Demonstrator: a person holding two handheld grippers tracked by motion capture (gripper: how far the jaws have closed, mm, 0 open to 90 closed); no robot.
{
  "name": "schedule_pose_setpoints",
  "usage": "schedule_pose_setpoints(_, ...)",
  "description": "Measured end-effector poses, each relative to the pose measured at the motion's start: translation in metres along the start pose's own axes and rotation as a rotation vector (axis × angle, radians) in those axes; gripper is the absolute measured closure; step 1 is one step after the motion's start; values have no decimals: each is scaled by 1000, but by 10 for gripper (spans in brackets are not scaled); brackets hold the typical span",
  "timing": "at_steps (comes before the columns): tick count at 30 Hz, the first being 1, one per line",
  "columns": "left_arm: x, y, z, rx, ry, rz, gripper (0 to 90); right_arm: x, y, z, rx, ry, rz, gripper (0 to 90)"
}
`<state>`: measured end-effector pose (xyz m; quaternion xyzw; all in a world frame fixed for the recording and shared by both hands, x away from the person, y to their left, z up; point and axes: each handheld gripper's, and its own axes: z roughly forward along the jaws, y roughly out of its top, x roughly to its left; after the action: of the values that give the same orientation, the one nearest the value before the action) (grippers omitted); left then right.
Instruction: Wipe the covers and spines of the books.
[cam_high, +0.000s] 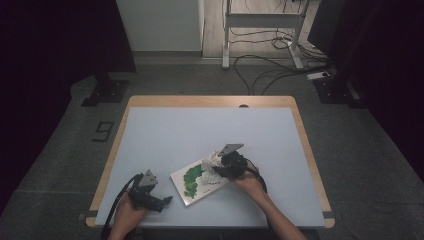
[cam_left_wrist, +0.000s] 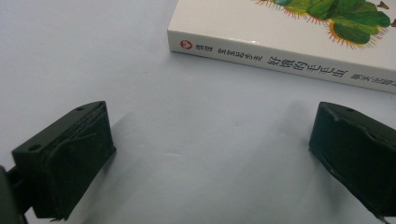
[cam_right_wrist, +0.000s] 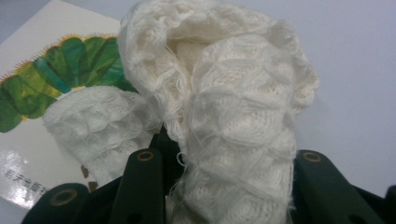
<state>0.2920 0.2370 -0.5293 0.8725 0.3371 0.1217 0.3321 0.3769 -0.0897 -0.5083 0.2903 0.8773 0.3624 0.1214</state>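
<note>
A white picture book (cam_high: 191, 184) with a green caterpillar on its cover lies on the table's near middle. My right gripper (cam_high: 220, 167) hovers over the book's far right corner, shut on a bunched white knitted cloth (cam_high: 210, 160). In the right gripper view the knitted cloth (cam_right_wrist: 233, 107) bulges up between the jaws of that gripper (cam_right_wrist: 229, 191), with the book cover (cam_right_wrist: 42, 93) behind it at the left. My left gripper (cam_high: 166, 200) rests low at the front left, pointing toward the book. In the left gripper view this gripper (cam_left_wrist: 215, 158) stands open over bare table, and the book's spine (cam_left_wrist: 285, 63) lies just beyond.
A pale blue mat (cam_high: 200, 130) covers the wooden table (cam_high: 303, 131). Beyond the table's far edge, cables (cam_high: 260, 70) lie on the floor, near a metal desk frame (cam_high: 262, 20). Black stand bases (cam_high: 105, 92) sit at the far left and far right.
</note>
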Motion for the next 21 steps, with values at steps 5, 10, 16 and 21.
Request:
schedule_pose_setpoints(5, 0, 0, 0, 0, 0, 0, 0, -7, -3, -3, 6, -29, 10, 610)
schedule_pose_setpoints(10, 0, 0, 0, 0, 0, -1, 0, -10, -5, -5, 6, -37, 22, 610)
schedule_pose_setpoints(16, 0, 0, 0, 0, 0, -1, 0, -11, -3, -4, 12, -45, 21, 611)
schedule_pose_setpoints(21, 0, 0, 0, 0, -1, -1, 0, -14, 1, 0, 15, -50, 29, 610)
